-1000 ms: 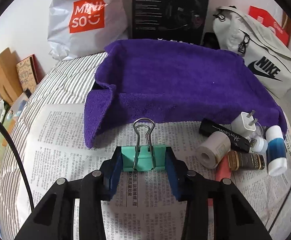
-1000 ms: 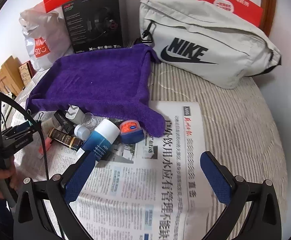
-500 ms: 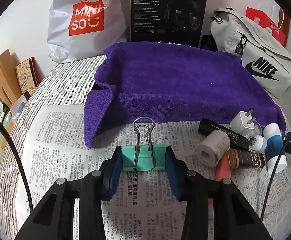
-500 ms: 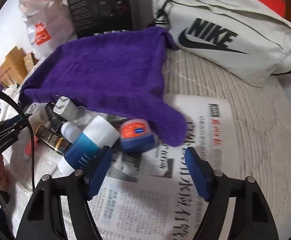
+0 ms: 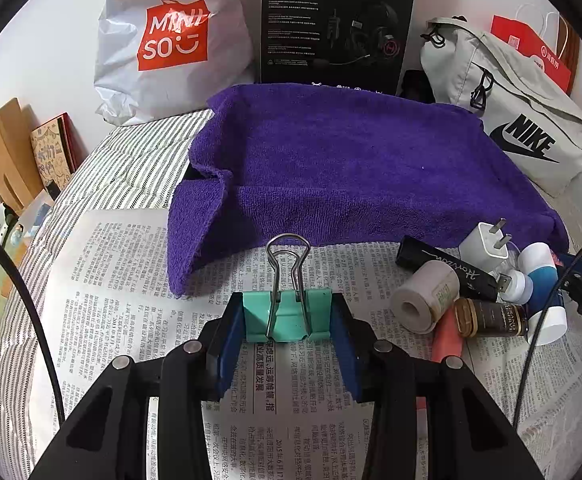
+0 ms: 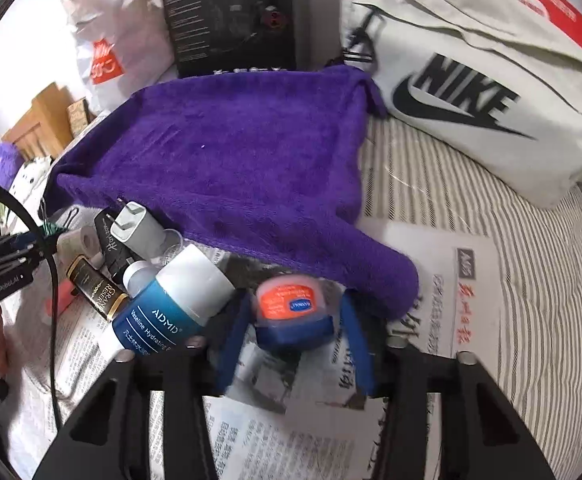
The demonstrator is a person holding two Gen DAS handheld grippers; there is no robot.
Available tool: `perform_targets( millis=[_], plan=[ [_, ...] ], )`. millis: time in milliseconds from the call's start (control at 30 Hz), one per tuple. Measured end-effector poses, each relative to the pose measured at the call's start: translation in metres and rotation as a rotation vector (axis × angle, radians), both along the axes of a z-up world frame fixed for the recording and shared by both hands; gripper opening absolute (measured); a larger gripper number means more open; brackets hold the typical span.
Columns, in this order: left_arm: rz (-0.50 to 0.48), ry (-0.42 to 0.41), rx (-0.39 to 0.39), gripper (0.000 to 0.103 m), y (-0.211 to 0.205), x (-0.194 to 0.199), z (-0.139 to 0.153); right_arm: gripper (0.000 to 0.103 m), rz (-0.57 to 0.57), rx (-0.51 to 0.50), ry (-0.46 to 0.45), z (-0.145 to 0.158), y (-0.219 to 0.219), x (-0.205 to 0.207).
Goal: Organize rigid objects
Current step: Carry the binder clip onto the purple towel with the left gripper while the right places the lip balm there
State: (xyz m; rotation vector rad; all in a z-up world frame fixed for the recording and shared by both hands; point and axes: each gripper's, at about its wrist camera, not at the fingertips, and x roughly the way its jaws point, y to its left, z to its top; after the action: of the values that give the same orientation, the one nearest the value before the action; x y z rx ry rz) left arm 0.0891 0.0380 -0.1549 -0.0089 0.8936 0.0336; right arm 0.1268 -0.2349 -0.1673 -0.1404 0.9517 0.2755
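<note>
Left hand-held gripper (image 5: pixel 287 316) clamped on teal metal binder clip (image 5: pixel 286 314), wire handles upright, above newspaper (image 5: pixel 123 280) just short of purple terry towel (image 5: pixel 343 168). Right hand-held gripper (image 6: pixel 295 334) straddling small blue jar with orange lid (image 6: pixel 291 312), pads beside its sides, contact unclear through blur. Jar on newspaper at towel's edge, next to blue-and-white lotion bottle (image 6: pixel 171 312). White plug adapter (image 6: pixel 137 228) behind.

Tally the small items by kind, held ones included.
Bottles: 3 (blue bottle, brown bottle, small bottle)
Tube: 1
Jar: 1
Charger: 1
Roll: 1
Clip: 1
Pink item: 1
Total: 9
</note>
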Motion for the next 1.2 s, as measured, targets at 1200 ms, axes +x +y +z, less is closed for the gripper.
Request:
perform_targets(
  millis=[1200],
  plan=[
    [0.005,0.001,-0.069,0.039,0.029,-0.015,0.051,0.036,-0.035,0.065,-0.015,0.047,-0.019,-0.019]
  ],
)
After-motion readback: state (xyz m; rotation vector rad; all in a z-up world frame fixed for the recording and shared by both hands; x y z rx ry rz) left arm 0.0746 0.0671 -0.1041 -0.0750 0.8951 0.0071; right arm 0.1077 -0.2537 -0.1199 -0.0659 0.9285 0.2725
